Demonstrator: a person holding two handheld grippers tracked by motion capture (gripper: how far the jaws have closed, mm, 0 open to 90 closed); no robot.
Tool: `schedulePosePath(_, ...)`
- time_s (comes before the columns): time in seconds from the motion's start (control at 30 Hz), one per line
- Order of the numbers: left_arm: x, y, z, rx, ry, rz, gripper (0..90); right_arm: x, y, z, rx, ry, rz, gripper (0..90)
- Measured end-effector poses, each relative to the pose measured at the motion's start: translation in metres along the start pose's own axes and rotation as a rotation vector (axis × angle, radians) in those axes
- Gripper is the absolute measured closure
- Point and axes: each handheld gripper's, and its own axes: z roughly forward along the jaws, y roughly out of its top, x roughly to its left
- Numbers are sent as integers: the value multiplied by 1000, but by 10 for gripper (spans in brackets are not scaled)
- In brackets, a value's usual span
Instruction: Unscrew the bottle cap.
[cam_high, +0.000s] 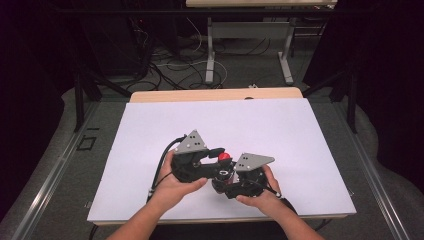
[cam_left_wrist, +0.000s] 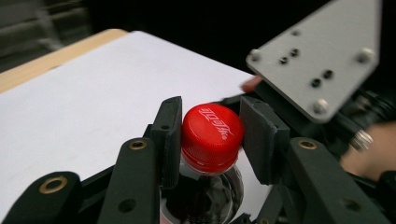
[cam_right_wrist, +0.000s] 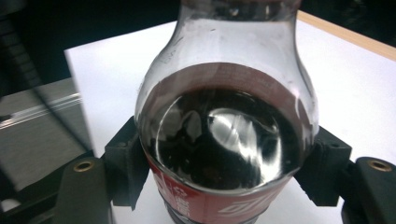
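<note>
Left gripper view: left gripper (cam_left_wrist: 212, 140) pinches the red cap (cam_left_wrist: 212, 133) of a cola bottle (cam_right_wrist: 224, 135).
Right gripper (cam_right_wrist: 226, 163) clamps the bottle's body, above the white counter (cam_high: 280, 130).

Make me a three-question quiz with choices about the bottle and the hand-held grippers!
1. Where are the left hand-held gripper pads?
A. either side of the cap
B. on the table
C. on the label

2. What colour is the cap?
A. blue
B. red
C. green

3. How is the bottle held by the right hand-held gripper?
A. lying loose
B. clamped around its body
C. hung by a string

Answers: 1 A, the pads flank the cap. 2 B, it is plainly red. 3 B, pads press both sides of it.
</note>
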Motion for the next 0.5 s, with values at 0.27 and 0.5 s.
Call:
schedulePosePath(0.27, -19, -3, 7, -17, 163, -60, 605, 3, -2, 4, 0, -77, 16, 292)
schedulePosePath(0.5, -11, -2, 2, -4, 65, -46, 530, 0, -2, 2, -7, -17, 10, 292)
